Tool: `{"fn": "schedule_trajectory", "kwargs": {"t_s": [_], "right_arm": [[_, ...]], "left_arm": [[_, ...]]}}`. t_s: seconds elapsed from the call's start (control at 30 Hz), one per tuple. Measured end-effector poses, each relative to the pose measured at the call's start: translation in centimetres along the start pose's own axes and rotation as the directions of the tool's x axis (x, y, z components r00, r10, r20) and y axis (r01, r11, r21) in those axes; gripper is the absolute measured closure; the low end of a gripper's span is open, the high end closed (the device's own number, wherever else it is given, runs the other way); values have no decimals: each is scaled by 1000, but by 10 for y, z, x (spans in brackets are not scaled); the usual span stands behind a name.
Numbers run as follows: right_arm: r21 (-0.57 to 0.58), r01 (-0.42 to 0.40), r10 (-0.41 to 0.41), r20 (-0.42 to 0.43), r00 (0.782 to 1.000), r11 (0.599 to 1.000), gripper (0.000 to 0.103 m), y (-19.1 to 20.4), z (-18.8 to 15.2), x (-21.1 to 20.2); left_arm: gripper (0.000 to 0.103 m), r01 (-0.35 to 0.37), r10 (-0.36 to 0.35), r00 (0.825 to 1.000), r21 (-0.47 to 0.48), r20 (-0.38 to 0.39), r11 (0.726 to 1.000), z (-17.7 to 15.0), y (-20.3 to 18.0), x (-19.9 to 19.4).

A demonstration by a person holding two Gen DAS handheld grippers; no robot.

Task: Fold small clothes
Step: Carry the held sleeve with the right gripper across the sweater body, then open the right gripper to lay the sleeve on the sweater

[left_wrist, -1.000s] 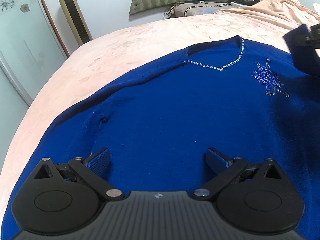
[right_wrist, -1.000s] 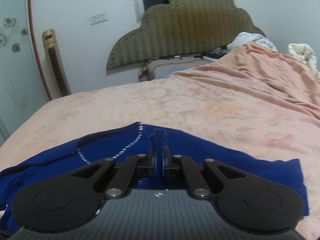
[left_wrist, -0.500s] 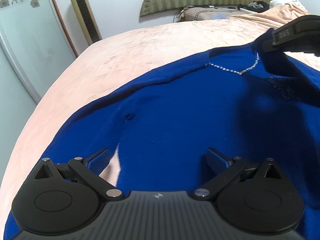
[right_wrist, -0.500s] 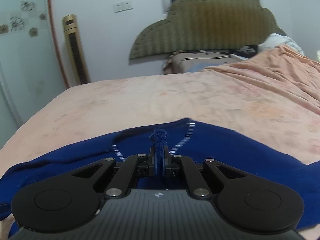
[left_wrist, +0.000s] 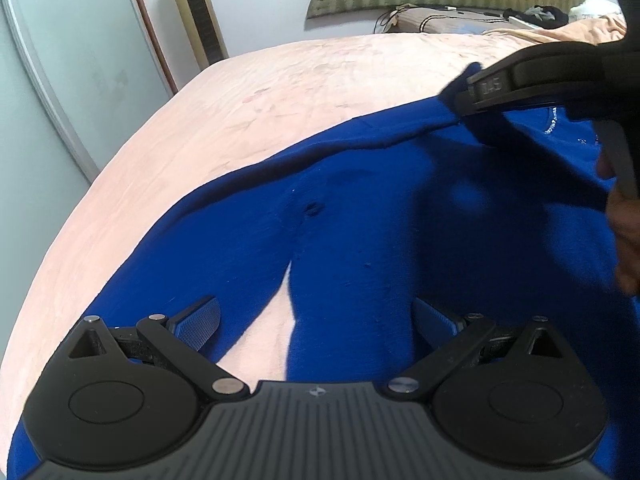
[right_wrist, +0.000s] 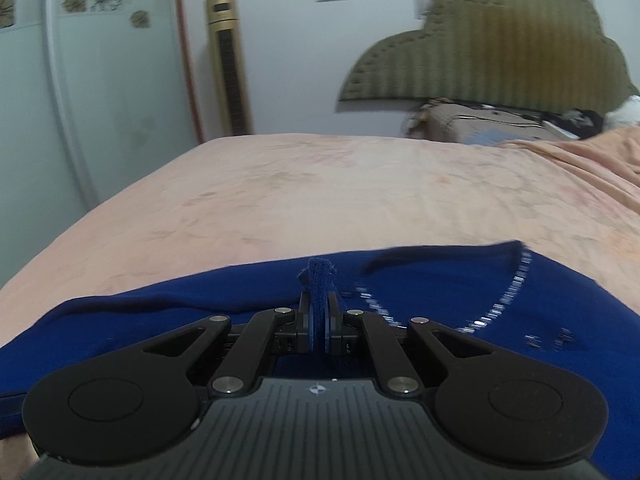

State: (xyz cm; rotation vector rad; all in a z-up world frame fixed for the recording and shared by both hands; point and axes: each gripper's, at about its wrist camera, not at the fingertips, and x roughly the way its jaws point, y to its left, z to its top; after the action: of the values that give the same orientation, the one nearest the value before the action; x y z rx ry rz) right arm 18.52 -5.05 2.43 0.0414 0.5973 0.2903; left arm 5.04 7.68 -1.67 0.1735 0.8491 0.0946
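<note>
Partly hidden behind right gripper point(left_wrist: 472, 92): blue sweater point(left_wrist: 380, 240) neckline, blurred.

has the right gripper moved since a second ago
Yes. In the left wrist view the right gripper, shut on a fold of the blue sweater, has swept leftward from the frame's right edge, across the neckline toward the left shoulder.

Left gripper point(left_wrist: 316, 320): jaws spread wide, nothing between; right gripper point(right_wrist: 319, 316): jaws pinched together on blue cloth, hand point(left_wrist: 626, 236) behind it
</note>
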Motion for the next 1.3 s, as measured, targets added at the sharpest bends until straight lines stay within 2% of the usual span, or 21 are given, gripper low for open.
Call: {"fn": "schedule_trajectory", "kwargs": {"t_s": [0.37,0.57,0.83,0.9,0.97,1.03,1.1,1.13,1.2,1.27,1.3], "right_arm": [[-65,-83,82,-15,997,994,94,30,-2,9],[-101,-145,146,4,989,984,94,46,2,5],[-106,-199,198,-21,980,974,93,55,-1,5],[-73,-238,235,-47,971,969,86,49,-1,6],[21,-302,302,-56,952,953,73,33,1,4],[131,-378,385,-28,923,916,70,11,4,-3],[208,-418,425,11,905,884,70,-8,7,-11],[239,-421,428,28,904,875,70,-17,7,-15],[278,-368,378,18,926,887,70,-29,8,-20],[282,-290,311,-30,950,915,72,-33,4,-19],[280,-267,292,-50,955,922,72,-34,1,-19]], "left_arm": [[0,-2,2,1000,-31,2,1000,7,5,2],[0,-25,25,1000,-27,15,999,4,3,2],[0,-48,48,999,-40,2,998,4,5,3],[0,-52,52,999,-45,0,998,3,7,2],[0,-59,59,998,-52,3,997,3,9,1],[0,-65,65,998,-62,-4,996,4,10,2],[0,-64,63,998,-74,-11,995,4,11,4],[0,-64,63,998,-78,-15,995,5,12,5],[0,-64,63,998,-81,-15,995,5,11,5],[0,-66,66,998,-76,-9,995,6,8,4],[0,-68,68,998,-73,-8,995,7,8,4]]}}
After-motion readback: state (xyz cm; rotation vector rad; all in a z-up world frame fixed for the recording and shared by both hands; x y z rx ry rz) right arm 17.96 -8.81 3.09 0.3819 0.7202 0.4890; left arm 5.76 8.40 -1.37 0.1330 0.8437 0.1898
